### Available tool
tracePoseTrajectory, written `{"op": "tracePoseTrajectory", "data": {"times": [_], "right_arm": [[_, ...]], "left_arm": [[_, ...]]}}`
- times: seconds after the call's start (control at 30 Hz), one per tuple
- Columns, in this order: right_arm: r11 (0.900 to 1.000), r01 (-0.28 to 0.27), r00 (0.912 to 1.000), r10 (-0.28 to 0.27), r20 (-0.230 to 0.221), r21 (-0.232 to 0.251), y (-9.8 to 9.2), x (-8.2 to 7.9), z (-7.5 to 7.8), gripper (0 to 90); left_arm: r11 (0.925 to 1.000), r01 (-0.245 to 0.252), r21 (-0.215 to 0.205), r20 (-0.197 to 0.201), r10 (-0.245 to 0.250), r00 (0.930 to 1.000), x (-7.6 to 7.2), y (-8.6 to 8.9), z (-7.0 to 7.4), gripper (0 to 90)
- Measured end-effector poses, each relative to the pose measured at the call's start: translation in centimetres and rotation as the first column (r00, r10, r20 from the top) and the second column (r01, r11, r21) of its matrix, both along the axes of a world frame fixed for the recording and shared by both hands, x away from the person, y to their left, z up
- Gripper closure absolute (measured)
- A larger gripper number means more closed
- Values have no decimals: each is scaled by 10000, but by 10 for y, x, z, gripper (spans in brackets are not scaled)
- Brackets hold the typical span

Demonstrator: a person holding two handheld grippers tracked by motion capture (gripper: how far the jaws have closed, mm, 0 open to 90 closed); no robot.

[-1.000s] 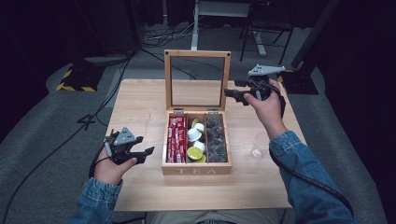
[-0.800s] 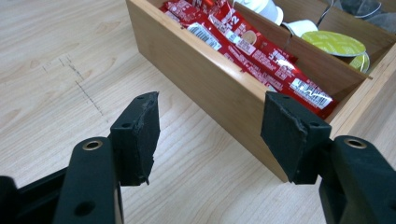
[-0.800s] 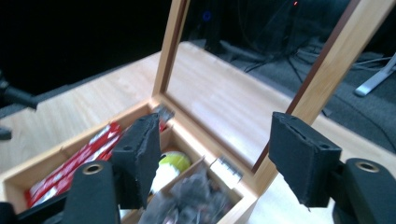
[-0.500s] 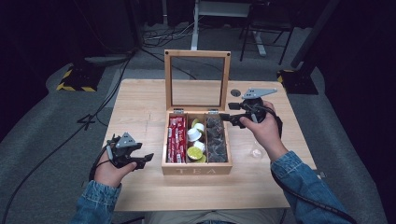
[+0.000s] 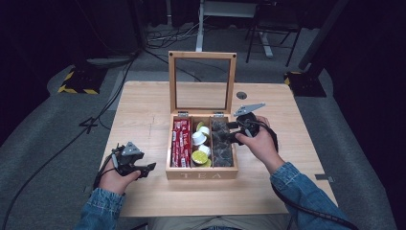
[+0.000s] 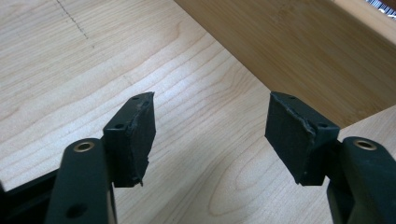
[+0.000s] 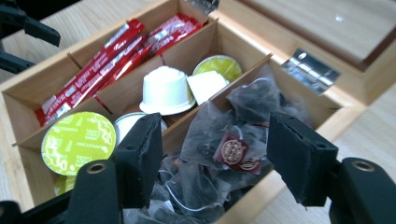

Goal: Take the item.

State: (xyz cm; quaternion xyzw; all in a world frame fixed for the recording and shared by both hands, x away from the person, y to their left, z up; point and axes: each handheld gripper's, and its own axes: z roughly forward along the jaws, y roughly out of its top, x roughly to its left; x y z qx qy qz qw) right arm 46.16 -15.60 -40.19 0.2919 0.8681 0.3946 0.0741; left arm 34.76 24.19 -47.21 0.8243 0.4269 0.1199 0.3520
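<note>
I am seeing matt pale wood on the tea box (image 5: 201, 174), glossy red packets (image 7: 100, 56) inside it, sheer tea bags (image 7: 233, 144), matt black rubber pads (image 7: 299, 154).

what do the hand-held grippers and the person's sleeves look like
Both are black. The right hand-held gripper carries a grey three-cornered plate on top; the left hand-held gripper has a smaller grey one. The square black pads look frayed at their edges. A black cable trails from the right one. Sleeves are blue denim.

A light wooden table (image 5: 143, 105) is seen carrying an open tea box (image 5: 201, 173), just beyond the left gripper's fingers (image 6: 135, 135).
</note>
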Motion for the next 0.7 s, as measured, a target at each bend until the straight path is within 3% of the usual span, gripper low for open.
{"op": "tracePoseTrajectory", "data": {"times": [0.3,0.7], "right_arm": [[9945,-172,9999,172,-7,-1029,19,5,-20,363],[9850,79,9999,-65,87,-1721,26,20,-32,537]], "left_arm": [[10000,4,95,10,-4,10000,-6,1,-6,353],[9995,-18,304,-112,21,9999,-11,4,-14,352]]}}
